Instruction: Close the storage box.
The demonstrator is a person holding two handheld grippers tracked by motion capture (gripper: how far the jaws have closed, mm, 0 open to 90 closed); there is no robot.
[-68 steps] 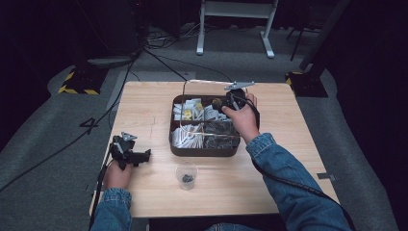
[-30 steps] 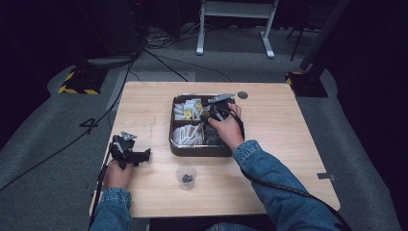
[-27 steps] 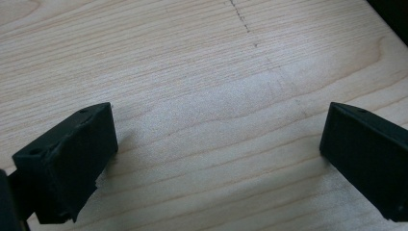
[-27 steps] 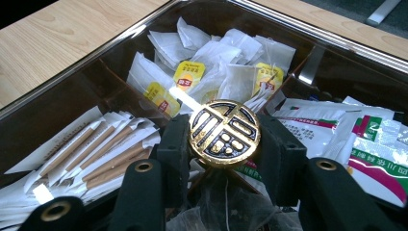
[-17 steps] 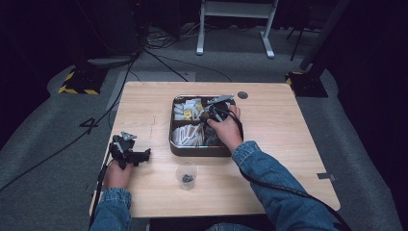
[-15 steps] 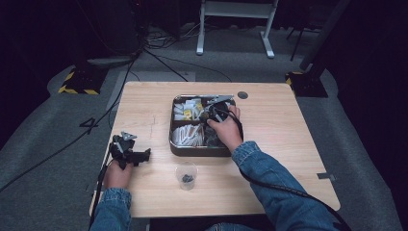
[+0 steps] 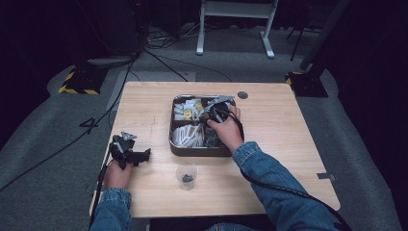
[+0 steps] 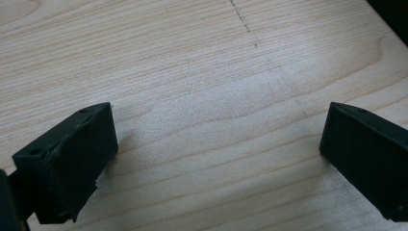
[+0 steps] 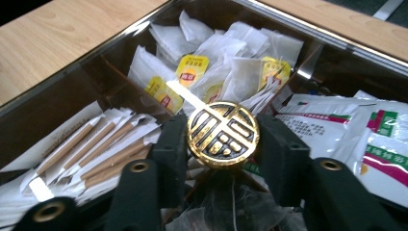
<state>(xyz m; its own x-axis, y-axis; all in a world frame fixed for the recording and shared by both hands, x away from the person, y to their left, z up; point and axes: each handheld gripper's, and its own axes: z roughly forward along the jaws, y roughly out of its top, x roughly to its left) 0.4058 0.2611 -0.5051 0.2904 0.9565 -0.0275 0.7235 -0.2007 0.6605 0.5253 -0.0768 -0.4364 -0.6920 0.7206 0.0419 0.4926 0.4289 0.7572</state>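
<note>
The right gripper (image 9: 223,159) reaches into a metal tin (image 7: 174,144) that sits on the wooden tabletop (image 7: 288,130). Its two black fingers (image 9: 171,144) are clamped on a round gold and black knob (image 9: 223,134), one finger touching each side of it. The knob stands upright between them, above the tin's dividers.

Beyond the fingers, a far compartment holds white tea bags with yellow tags (image 9: 192,65). To the left of the fingers lie paper-wrapped brown sticks (image 9: 91,149) in their own section. To the right of the fingers are white sachets printed in green and pink (image 9: 380,139). Just below the knob, near the finger bases, there is some gauzy mesh material, too blurred to identify.

In the high view the right hand (image 7: 225,130) rests over the tin's right half.

The left gripper (image 7: 129,151) is held by the left hand (image 7: 118,174) near the tabletop's left edge, well apart from the tin. Its fingers (image 8: 67,163) are wide apart, with bare wood between them.

A small clear cup (image 7: 186,174) with something dark inside stands on the tabletop just in front of the tin, between the two hands.
</note>
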